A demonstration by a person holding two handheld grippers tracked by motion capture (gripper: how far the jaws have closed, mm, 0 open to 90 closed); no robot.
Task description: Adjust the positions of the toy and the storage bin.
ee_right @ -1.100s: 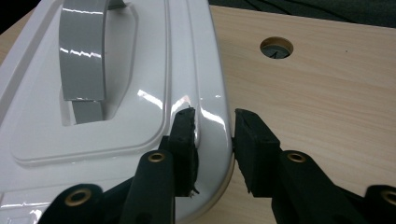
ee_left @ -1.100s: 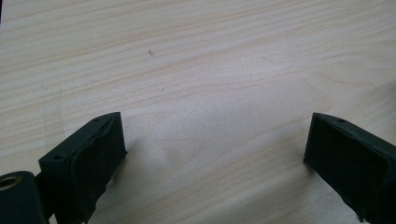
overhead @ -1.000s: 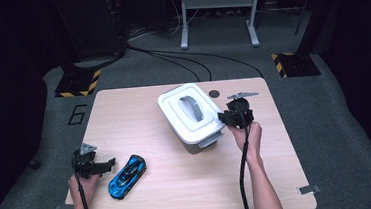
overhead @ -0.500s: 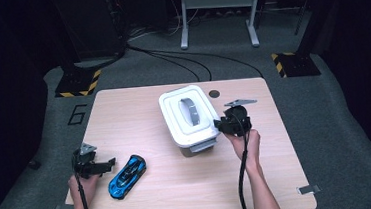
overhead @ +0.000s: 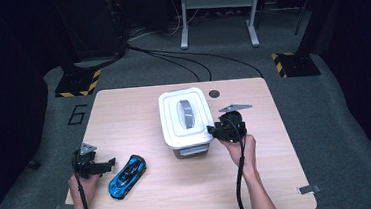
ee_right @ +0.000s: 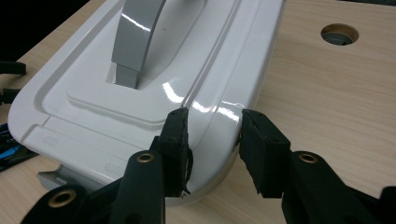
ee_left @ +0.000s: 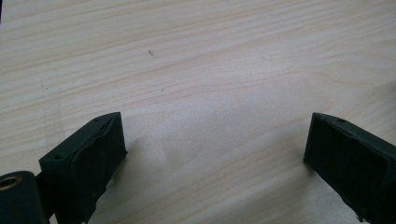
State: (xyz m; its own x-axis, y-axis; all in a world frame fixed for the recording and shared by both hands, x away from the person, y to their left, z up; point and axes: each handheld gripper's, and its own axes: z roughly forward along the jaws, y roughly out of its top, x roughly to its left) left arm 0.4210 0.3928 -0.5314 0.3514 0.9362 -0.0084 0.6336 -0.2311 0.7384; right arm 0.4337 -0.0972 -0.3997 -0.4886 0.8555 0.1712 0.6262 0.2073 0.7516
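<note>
White lidded box (overhead: 186, 122) with grey handle (overhead: 186, 113), standing mid-table toward the far edge, short of a round cable hole (overhead: 214, 93). Right gripper (ee_right: 212, 135) at the box's near right corner, jaws straddling the lid rim (ee_right: 219, 126), one pad on top, the other outside; whether clamped tight, impossible to tell. Left gripper (ee_left: 212, 154) near the table's (overhead: 145, 198) left edge, jaws spread wide over bare wood, holding nothing. Blue toy car (overhead: 127, 176) just beside it, toward the near edge, lying slantwise

Dark room, grey floor (overhead: 36, 146) — black cables (overhead: 180, 60), hazard-striped feet (overhead: 74, 85), wooden table (overhead: 123, 109)
</note>
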